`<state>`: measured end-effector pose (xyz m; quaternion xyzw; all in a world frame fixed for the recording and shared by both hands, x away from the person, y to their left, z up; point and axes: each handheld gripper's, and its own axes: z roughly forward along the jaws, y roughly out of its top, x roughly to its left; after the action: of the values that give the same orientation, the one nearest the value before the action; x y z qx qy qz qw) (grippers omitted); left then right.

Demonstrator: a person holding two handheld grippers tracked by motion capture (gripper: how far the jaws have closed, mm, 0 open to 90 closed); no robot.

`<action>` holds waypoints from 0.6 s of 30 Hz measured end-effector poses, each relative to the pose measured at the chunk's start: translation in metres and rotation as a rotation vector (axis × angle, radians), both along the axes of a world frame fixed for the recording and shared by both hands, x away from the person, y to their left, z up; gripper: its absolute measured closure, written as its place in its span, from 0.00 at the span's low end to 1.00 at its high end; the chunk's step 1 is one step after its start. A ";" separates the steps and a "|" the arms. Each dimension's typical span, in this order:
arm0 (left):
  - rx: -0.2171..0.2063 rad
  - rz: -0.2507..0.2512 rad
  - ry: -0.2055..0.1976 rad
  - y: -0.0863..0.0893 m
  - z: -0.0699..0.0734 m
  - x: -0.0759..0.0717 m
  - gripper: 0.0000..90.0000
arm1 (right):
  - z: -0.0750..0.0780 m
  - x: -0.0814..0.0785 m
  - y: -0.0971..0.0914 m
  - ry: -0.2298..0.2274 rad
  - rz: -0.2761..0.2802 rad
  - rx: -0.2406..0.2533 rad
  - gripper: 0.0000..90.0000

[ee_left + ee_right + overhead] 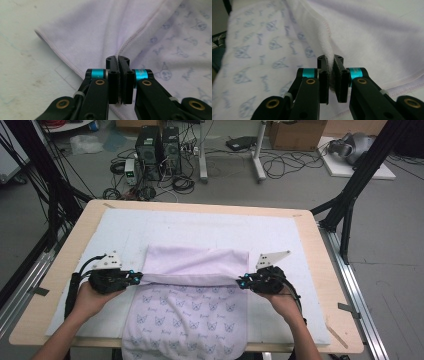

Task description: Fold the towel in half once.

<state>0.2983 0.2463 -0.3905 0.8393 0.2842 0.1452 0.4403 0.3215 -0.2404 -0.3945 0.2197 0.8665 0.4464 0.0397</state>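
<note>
A pale lilac cloth (190, 312) printed with small blue figures lies on the white mat (200, 227), its near end hanging over the table's front edge. The far part is folded toward me, plain side up (197, 260). My left gripper (139, 278) pinches the cloth's left edge at the fold. In the left gripper view the jaws (118, 58) stand together on the stitched hem of the cloth (100, 32). My right gripper (241, 281) holds the right edge at the fold. In the right gripper view its jaws (330, 59) clamp a ridge of the cloth (262, 50).
The mat covers most of the wooden table (80, 230), with bare mat to either side of the cloth and beyond it. Black frame posts (355, 185) stand at the table's right and left. Computer towers (157, 150) and cables lie on the floor behind.
</note>
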 end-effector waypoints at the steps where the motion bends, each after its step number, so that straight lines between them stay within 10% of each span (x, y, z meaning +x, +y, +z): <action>1: 0.000 -0.011 -0.011 0.002 0.005 -0.010 0.96 | 0.004 -0.006 -0.002 -0.006 0.005 0.012 0.94; 10: -0.001 -0.102 -0.035 0.009 0.006 -0.089 0.82 | 0.012 -0.090 -0.013 0.005 0.126 0.065 0.88; 18: 0.012 -0.020 -0.037 0.005 -0.001 -0.044 0.64 | 0.005 -0.057 -0.015 0.042 0.044 0.065 0.66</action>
<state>0.2541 0.2509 -0.3915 0.8418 0.2667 0.1579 0.4419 0.2640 -0.2556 -0.3891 0.2112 0.8567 0.4706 0.0047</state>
